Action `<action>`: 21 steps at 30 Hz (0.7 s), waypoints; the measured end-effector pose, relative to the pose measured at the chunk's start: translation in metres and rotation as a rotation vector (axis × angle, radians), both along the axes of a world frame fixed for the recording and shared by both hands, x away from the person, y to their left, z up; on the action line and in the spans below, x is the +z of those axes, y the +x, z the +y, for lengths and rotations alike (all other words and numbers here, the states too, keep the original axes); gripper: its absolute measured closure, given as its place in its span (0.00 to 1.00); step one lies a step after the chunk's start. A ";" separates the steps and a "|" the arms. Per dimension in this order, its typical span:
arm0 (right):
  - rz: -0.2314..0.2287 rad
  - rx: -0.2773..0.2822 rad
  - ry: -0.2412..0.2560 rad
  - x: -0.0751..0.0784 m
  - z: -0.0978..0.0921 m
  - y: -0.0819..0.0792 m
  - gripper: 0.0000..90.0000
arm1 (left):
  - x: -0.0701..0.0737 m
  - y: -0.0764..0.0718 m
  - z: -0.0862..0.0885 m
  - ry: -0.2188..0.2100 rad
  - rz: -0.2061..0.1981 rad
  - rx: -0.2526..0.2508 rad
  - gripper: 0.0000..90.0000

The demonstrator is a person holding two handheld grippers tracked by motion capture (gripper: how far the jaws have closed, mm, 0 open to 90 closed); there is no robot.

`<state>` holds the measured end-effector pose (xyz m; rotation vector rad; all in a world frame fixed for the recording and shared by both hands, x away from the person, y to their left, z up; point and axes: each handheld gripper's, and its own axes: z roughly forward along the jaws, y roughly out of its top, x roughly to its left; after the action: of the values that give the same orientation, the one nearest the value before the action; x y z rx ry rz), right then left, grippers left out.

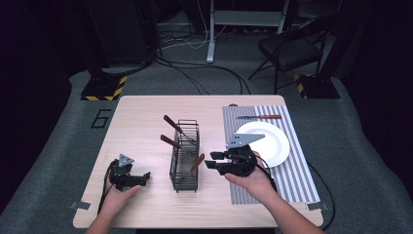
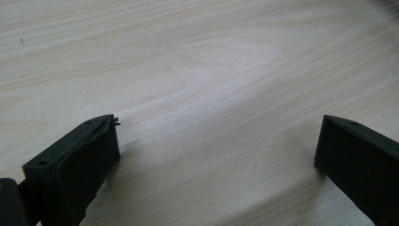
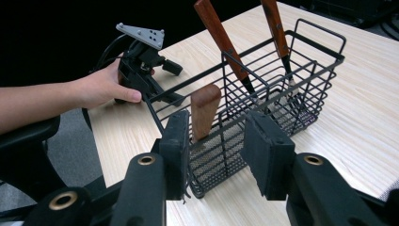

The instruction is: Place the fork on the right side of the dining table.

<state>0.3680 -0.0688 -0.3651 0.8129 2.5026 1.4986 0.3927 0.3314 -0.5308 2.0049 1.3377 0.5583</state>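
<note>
Table (image 1: 146, 204): pale wood. Striped mat (image 1: 292, 180): along the right edge. White plate (image 1: 272, 146): on the mat; a wooden-handled knife (image 1: 260, 117) lies beyond it toward the far edge. Black wire caddy (image 1: 185, 151): mid-table, lengthwise, holding three wooden-handled utensils; the nearest handle (image 3: 204, 110) leans at its near end. Right gripper (image 1: 213, 160): jaws released, just right of the caddy's near end, the handle close to one jaw. Left gripper (image 1: 144, 178): near the front-left corner, jaws released, empty.
</note>
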 end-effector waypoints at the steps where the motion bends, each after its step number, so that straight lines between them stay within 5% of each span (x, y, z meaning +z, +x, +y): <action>1: 0.002 -0.001 0.001 0.000 0.001 0.000 0.67 | 0.000 0.000 0.000 0.000 0.000 0.000 0.00; 21: 0.025 0.010 0.007 0.000 0.016 0.009 0.73 | 0.000 0.000 0.000 0.001 0.001 -0.007 0.00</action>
<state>0.3771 -0.0528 -0.3652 0.8263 2.5246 1.5098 0.3927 0.3312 -0.5307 2.0102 1.3306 0.5549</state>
